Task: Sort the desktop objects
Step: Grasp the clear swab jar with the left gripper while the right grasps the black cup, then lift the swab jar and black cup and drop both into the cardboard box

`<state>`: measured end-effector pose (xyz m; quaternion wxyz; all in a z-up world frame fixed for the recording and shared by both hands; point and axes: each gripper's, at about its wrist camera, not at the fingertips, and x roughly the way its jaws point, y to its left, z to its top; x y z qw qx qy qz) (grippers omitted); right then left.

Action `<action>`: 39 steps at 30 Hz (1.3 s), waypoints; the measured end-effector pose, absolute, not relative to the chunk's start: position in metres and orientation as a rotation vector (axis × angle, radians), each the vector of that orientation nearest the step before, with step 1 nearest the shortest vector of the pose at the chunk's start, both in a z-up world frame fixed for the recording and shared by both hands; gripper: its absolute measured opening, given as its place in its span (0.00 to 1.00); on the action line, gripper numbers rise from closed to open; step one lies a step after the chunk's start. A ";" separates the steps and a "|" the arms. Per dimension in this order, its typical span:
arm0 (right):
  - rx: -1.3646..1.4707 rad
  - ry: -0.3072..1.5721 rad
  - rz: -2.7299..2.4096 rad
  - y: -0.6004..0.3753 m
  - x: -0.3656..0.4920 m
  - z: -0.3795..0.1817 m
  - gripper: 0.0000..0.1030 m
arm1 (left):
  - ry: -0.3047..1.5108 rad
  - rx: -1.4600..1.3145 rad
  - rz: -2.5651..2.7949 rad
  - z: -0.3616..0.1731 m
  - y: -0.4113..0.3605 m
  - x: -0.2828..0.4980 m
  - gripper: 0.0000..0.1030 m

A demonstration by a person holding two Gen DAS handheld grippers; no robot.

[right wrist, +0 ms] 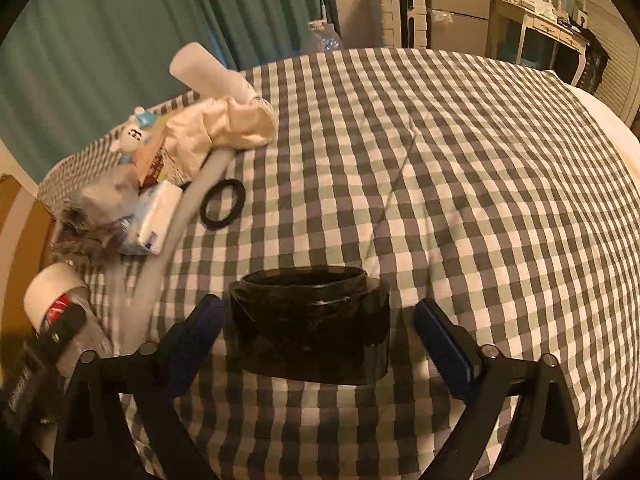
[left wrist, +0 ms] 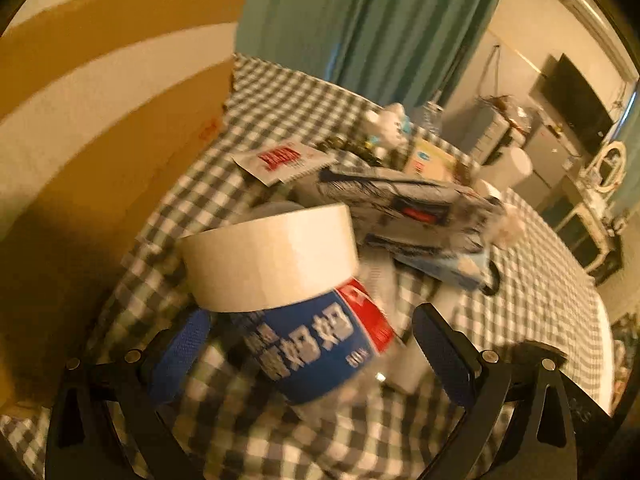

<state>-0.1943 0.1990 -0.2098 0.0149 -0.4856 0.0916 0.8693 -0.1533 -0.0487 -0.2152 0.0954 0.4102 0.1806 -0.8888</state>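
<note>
Black fingers with blue pads frame both wrist views, spread wide over a grey-and-white checked cloth (right wrist: 460,152) covering the counter. Between the right gripper (right wrist: 320,336) fingers sits one squat dark jar (right wrist: 310,328), open-topped and upright on the cloth; the left pad (right wrist: 200,332) lies just beside or against its wall, hard to tell which, while the right pad (right wrist: 444,340) stands clear, so the jar is not clamped. One black ring (right wrist: 223,204) lies flat at eleven o'clock from the jar, near a heap at ten o'clock: one white tube (right wrist: 208,70), one crumpled cream cloth (right wrist: 224,128), one small white toy figure (right wrist: 132,136) and one blue-and-white tissue pack (right wrist: 154,216).

The left gripper (left wrist: 316,352) fingers also stand released, either side of one clear bottle with a blue-and-red label (left wrist: 316,344), blurred, with a roll of beige tape (left wrist: 272,256) sitting over its top; neither pad plainly presses it. One brown cardboard box (left wrist: 104,128) with a white stripe rises at nine o'clock. One red-printed sachet (left wrist: 284,160) lies at twelve o'clock, one printed package (left wrist: 404,208) at one o'clock.
</note>
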 end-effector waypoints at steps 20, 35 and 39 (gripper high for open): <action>-1.528 0.338 2.724 0.209 -0.161 -0.192 0.71 | 0.618 1.378 -2.603 -0.204 -0.058 -0.127 0.65; -1.505 0.366 2.765 0.200 -0.137 -0.173 0.71 | 0.364 1.498 -2.522 -0.217 -0.034 -0.098 0.67; -1.521 0.388 2.747 0.205 -0.140 -0.177 0.71 | 0.400 1.496 -2.503 -0.224 -0.037 -0.107 0.61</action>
